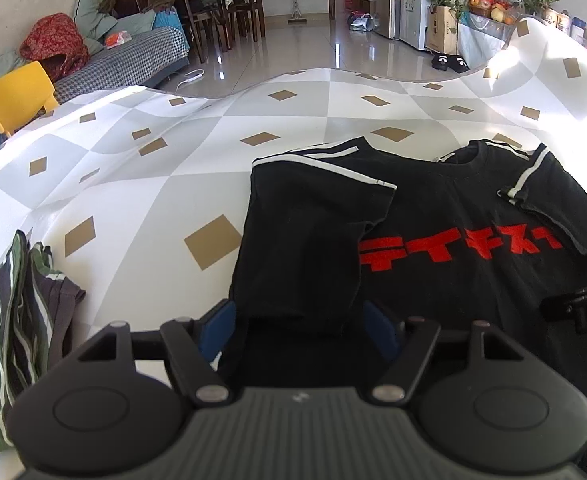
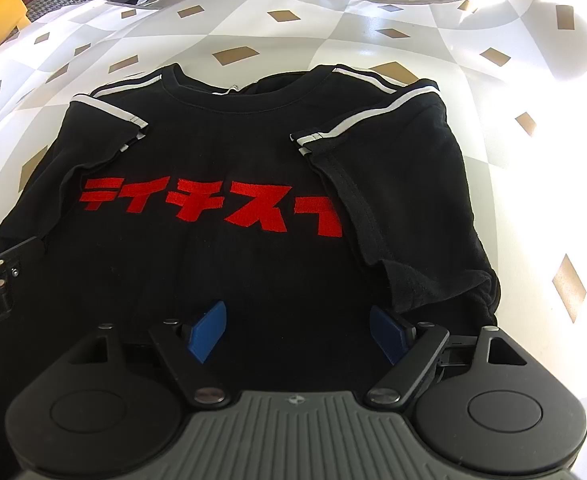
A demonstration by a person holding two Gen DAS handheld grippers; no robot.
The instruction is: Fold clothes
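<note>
On the table, both sides of the shirt lie folded inward; left claw and right claw gape wide, empty. Pinching only the top layer could undo those loose flaps.

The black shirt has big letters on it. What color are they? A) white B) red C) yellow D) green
B: the shirt lies flat on the table, and the letters across its chest are bright red; white shows only in the stripes on the shoulders.
</note>
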